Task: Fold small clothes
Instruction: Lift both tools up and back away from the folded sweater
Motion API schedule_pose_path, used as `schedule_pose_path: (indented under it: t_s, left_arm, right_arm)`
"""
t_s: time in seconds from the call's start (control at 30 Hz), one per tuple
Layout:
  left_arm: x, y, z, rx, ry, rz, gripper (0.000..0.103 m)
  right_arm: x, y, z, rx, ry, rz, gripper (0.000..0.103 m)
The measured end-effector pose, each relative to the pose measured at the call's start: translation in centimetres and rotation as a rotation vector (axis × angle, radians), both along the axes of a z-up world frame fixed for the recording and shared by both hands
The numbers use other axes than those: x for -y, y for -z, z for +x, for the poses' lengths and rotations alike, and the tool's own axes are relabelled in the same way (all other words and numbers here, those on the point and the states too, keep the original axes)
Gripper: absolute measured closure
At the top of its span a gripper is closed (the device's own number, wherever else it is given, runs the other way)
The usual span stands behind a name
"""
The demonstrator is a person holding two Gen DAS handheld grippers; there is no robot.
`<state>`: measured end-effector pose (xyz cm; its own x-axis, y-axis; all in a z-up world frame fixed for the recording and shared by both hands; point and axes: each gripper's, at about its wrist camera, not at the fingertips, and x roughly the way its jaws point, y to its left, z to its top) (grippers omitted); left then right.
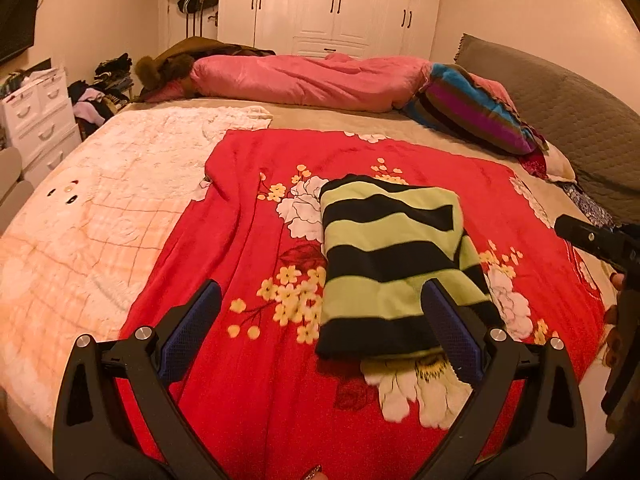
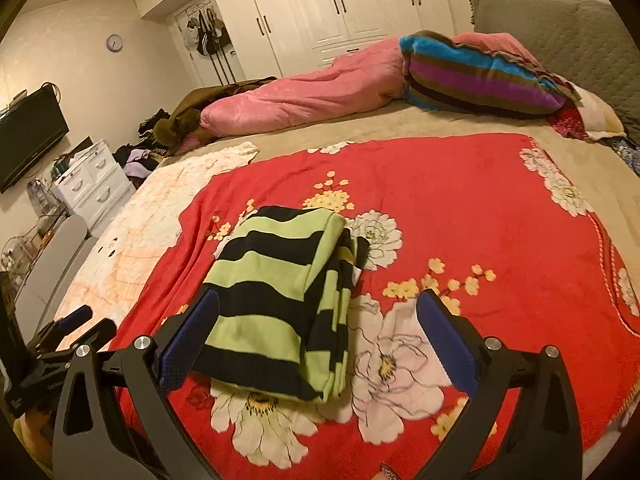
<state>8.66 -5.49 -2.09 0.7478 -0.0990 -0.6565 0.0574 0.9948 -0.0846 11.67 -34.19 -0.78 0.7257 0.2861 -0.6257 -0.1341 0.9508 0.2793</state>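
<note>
A small green-and-black striped garment (image 1: 392, 264) lies folded into a compact rectangle on the red flowered blanket (image 1: 248, 216). My left gripper (image 1: 320, 328) hangs open just above the blanket, its right blue pad (image 1: 452, 332) over the garment's near right corner. In the right wrist view the same garment (image 2: 280, 300) rests flat, its stacked layers showing on the right side. My right gripper (image 2: 316, 336) is open, its left pad (image 2: 188, 340) by the fold's near left edge. Neither gripper holds cloth. The other gripper's black body (image 1: 600, 240) shows at the right edge.
A cream quilt (image 1: 92, 208) covers the bed's left part. A rolled pink duvet (image 1: 304, 80) and a striped pillow (image 1: 472, 108) lie along the far side, before a grey headboard (image 1: 560, 108). White drawers (image 1: 36, 120), a clothes pile and wardrobes stand beyond.
</note>
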Motion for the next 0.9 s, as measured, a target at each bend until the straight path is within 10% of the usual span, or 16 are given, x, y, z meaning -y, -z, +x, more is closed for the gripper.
schedule_pose_path:
  t_s: [0.9]
  left_arm:
    - [-0.9, 1.6, -6.2, -0.144, -0.023, 0.008, 0.009]
  right_arm:
    - [-3.6, 2.7, -9.4, -0.124, -0.064, -0.079, 0.004]
